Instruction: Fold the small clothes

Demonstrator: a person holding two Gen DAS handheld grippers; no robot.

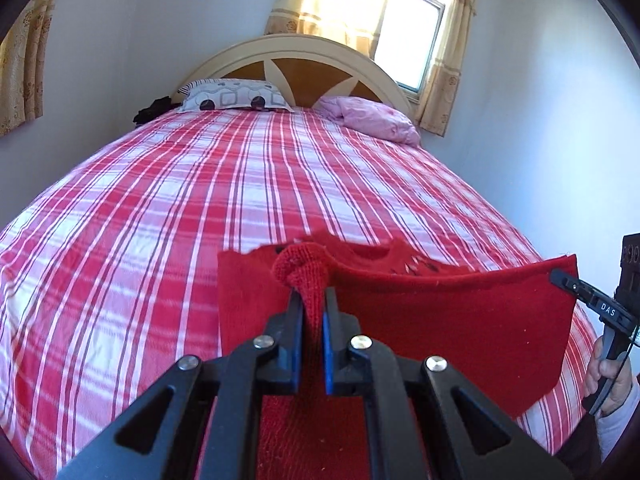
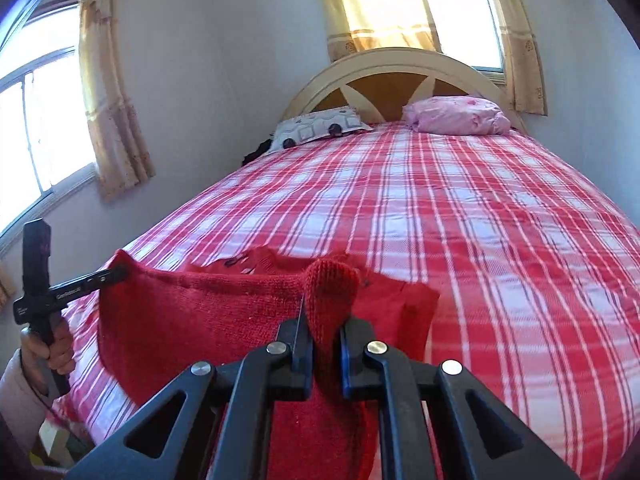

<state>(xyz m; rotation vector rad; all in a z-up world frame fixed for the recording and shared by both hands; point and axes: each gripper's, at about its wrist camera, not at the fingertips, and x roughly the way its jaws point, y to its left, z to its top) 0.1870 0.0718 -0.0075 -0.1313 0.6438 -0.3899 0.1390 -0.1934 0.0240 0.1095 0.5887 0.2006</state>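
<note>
A small red knitted garment (image 1: 460, 320) hangs stretched between both grippers above the foot of the bed. My left gripper (image 1: 311, 300) is shut on a bunched corner of it, which bulges out past the fingertips. The right gripper (image 1: 560, 278) shows at the right edge of the left wrist view, clamped on the other top corner. In the right wrist view my right gripper (image 2: 325, 326) is shut on a red knit bunch of the garment (image 2: 192, 320). The left gripper (image 2: 116, 274) pinches the far left corner there. Dark markings line the garment's top edge.
The bed's red and white plaid sheet (image 1: 240, 184) stretches ahead to a cream and wood headboard (image 1: 292, 64). A patterned pillow (image 1: 236, 96) and a pink bundle (image 1: 372, 118) lie at the head. Walls flank the bed; curtained windows (image 2: 40, 120) stand left and behind. A hand (image 2: 56, 346) holds the left gripper's handle.
</note>
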